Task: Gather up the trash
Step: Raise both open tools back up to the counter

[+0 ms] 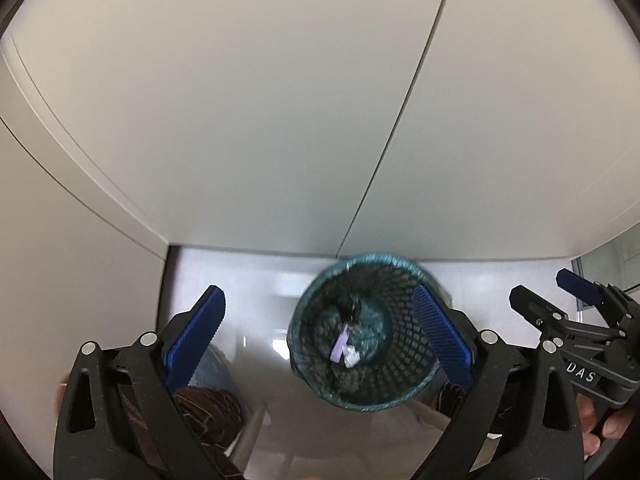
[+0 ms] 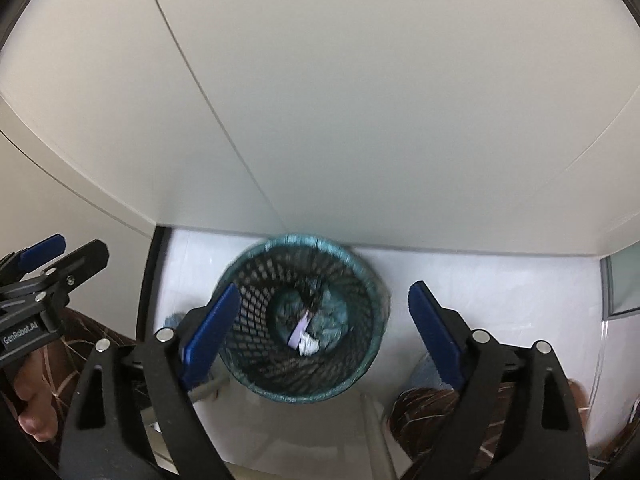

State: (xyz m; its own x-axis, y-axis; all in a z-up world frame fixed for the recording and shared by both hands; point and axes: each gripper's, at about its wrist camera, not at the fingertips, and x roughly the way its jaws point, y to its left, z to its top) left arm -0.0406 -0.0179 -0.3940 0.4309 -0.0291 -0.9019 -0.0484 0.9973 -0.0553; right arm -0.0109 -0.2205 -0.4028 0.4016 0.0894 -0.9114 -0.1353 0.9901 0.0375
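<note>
mesh wastebasket (image 1: 362, 332), teal-lined, below and ahead of both grippers | inside: purple strip (image 1: 340, 343), crumpled white scrap (image 1: 352, 357) | left gripper (image 1: 320, 340) jaws apart, empty | right gripper (image 2: 324, 332) jaws apart, empty

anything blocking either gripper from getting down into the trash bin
Nothing visible does. The mesh bin sits open-topped on the floor, with both the left gripper and right gripper open above it. Only a purple strip and crumpled paper lie at the bottom.
</note>
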